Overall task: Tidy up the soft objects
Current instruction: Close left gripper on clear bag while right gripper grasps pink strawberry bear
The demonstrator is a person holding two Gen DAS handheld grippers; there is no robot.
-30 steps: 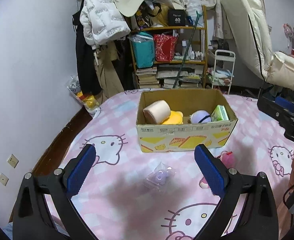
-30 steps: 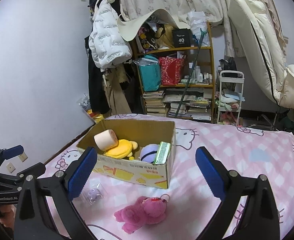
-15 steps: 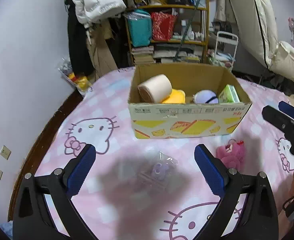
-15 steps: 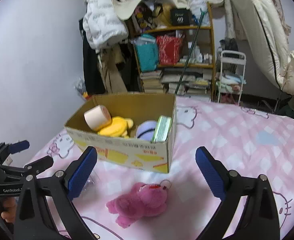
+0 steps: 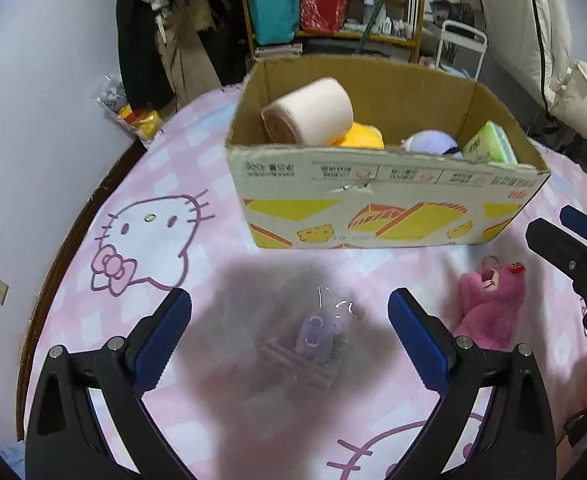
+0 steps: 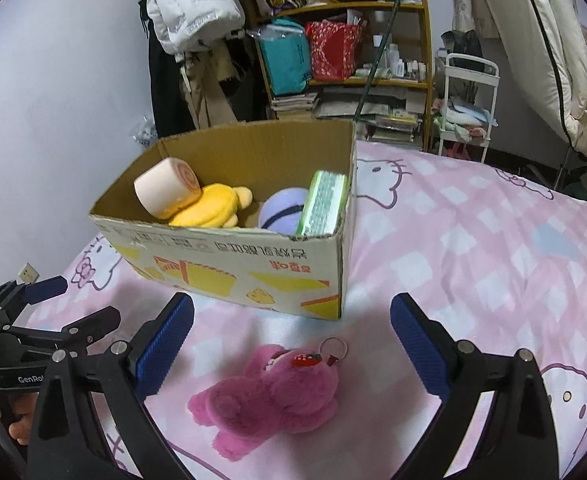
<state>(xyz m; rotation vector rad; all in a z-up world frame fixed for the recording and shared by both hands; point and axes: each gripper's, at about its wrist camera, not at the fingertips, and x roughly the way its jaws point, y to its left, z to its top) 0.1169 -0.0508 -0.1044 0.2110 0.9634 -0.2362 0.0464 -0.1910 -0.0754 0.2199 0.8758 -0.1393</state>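
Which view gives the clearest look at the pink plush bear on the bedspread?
The right wrist view: the pink plush bear lies whole and unobstructed between the open right gripper fingers, key ring visible. In the left wrist view, the bear sits small near the right edge, beside the right gripper's tip.

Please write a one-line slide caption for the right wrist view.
Open right gripper above pink plush bear, before cardboard box of soft toys.
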